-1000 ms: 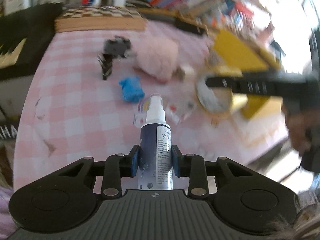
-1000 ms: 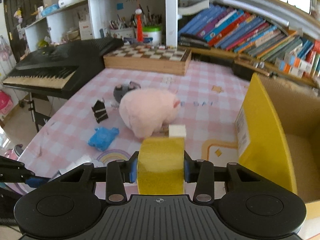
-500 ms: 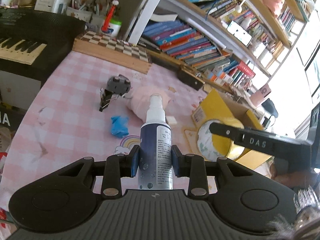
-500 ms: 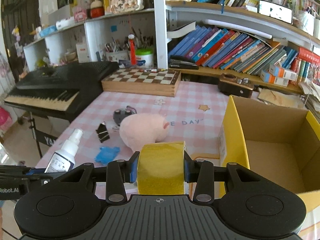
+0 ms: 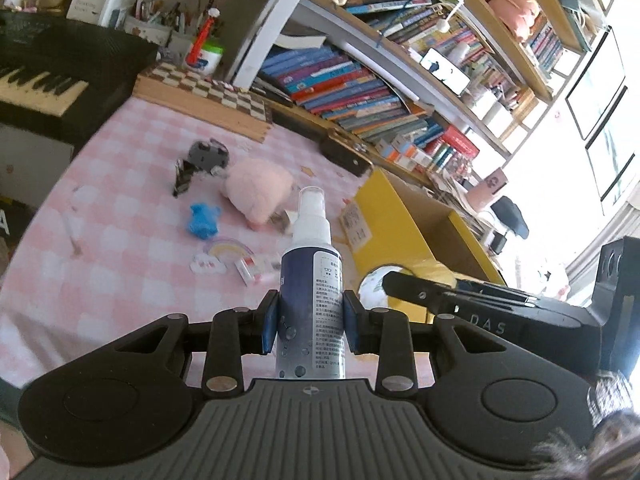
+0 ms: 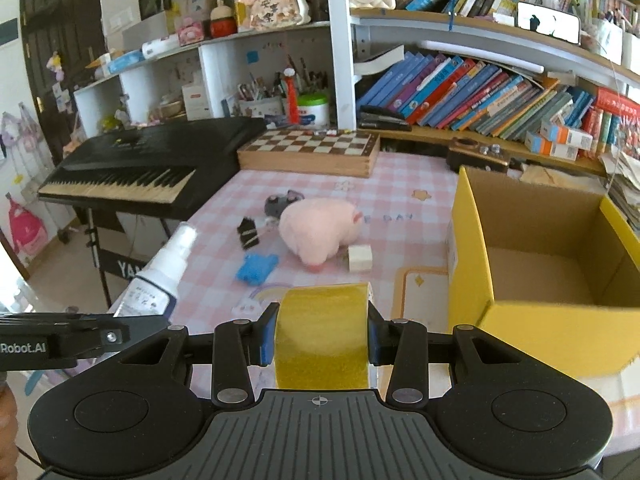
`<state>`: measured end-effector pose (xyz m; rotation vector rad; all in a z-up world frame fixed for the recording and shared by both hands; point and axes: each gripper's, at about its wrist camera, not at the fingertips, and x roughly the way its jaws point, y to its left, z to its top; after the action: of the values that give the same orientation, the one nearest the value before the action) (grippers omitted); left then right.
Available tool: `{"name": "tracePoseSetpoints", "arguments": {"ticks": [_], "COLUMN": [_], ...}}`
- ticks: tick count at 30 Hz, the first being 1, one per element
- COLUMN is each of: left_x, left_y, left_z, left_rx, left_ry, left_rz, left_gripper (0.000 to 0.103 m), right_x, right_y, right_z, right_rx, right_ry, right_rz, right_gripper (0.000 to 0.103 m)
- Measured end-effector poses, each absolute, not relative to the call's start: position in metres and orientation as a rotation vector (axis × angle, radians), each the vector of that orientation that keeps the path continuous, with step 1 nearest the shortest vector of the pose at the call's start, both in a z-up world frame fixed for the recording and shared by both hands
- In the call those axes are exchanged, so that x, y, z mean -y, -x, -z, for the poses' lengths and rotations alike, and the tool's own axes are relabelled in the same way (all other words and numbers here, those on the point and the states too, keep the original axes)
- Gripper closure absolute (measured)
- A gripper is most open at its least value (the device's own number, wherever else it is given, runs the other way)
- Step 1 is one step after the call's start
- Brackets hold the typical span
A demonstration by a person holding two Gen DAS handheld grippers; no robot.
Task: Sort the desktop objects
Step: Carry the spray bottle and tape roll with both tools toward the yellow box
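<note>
Right now we hold two things up off the desk (image 6: 404, 184), both on the near side of the yellow box (image 6: 472, 264). Our left tool (image 5: 310, 322) is clamped on the lower body of a spray bottle (image 5: 312, 304); it looks like smooth, rigid, light plastic, likely slippery, so the wide barrel is a safer hold than the narrow white nozzle. Our right tool (image 6: 322, 342) pinches a roll of yellow tape (image 6: 322, 336) across its flat sides, just left of the box's open mouth. We judge the roll stiff and light, unlikely to crush. The pink plush pig (image 6: 318, 230) beyond, left of the box, would squash softly.
</note>
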<state>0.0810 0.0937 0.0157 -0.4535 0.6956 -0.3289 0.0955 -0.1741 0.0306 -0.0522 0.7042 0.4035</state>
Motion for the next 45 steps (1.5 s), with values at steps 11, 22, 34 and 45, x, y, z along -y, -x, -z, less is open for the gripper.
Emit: {"name": "tracePoseSetpoints", "arguments": {"ticks": [11,22,34,45], "left_x": [-0.075,-0.048,-0.013,0.022], "left_y": [-0.041,-0.026,-0.038,-0.048], "left_z": [-0.013,-0.005,-0.002,0.001], "left_rx": [-0.731,-0.786,-0.824,-0.855], "left_ry": [0.445,0.416,0.361,0.334], "left_rz": [0.376,0.474,0.609,0.722], "left_gripper": [0.073,0.073,0.073,0.073], "right_x": [0.195,0.221,0.253,0.281], "right_y": [-0.044,-0.012,0.006,0.017], "right_z": [-0.027,-0.017,-0.017,-0.016], "right_rx": [-0.751,-0.800,-0.803,-0.821], "right_ry": [-0.010,-0.069,-0.118,-0.148], "right_rz": [-0.375,-0.281,-0.156,-0.063], "right_gripper": [0.062,0.062,0.062,0.062]}}
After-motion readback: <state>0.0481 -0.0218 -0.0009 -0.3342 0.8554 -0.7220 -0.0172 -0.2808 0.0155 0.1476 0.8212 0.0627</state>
